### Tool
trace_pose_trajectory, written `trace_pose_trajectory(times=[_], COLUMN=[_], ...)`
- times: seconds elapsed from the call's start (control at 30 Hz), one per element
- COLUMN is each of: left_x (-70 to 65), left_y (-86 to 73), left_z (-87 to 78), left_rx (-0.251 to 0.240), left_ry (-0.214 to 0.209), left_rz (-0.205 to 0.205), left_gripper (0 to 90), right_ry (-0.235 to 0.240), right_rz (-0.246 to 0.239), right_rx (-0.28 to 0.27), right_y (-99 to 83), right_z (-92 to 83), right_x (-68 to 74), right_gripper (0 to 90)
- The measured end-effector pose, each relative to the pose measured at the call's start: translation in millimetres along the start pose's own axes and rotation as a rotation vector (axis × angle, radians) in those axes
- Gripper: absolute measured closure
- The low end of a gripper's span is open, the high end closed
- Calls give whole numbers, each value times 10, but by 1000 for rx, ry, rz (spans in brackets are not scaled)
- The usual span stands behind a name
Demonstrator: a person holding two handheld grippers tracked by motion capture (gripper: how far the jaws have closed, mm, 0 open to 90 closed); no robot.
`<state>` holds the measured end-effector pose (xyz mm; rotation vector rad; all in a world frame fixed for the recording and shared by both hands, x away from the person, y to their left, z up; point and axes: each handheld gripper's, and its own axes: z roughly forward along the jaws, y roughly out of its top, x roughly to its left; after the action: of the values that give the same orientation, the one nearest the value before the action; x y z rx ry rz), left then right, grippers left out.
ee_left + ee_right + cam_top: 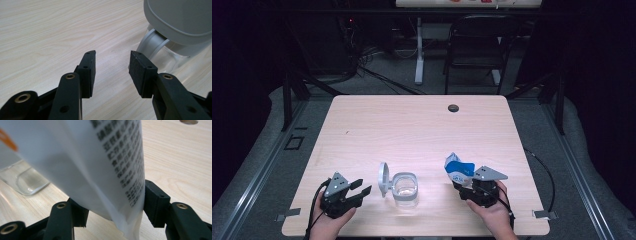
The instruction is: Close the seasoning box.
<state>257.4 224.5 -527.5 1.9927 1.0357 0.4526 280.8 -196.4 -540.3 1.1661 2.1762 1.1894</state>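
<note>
On table point(362, 130): right gripper point(472, 184) clamped pouch point(458, 170); left gripper point(361, 189) open, empty, beside jar point(404, 189). Pouring best done slowly, mouth centred over jar.

The pale wooden table point(422, 130) is lit evenly from above while its surroundings are left dark, glare is caught on the clear plastic container point(405, 189), and the white printed pouch point(82, 167) is blurred at close range
</note>
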Motion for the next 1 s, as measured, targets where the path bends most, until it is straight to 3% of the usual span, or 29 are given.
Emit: trace_pose_trajectory(times=[0.1,0.67,1.0], left_x=[-1,-2,1], left_y=[-1,2,3], left_z=[1,-6,-8], left_rx=[1,0,0], left_ry=[0,0,0], left_rz=[-1,1,4], left_gripper=[571,571,571], right_ry=[-13,-96,-120], right_rz=[-18,-181,-210], right_rx=[-16,6,4], right_y=[16,126,163], right_z=[0,2,25], right_x=[42,224,278], right_gripper=[450,451,453])
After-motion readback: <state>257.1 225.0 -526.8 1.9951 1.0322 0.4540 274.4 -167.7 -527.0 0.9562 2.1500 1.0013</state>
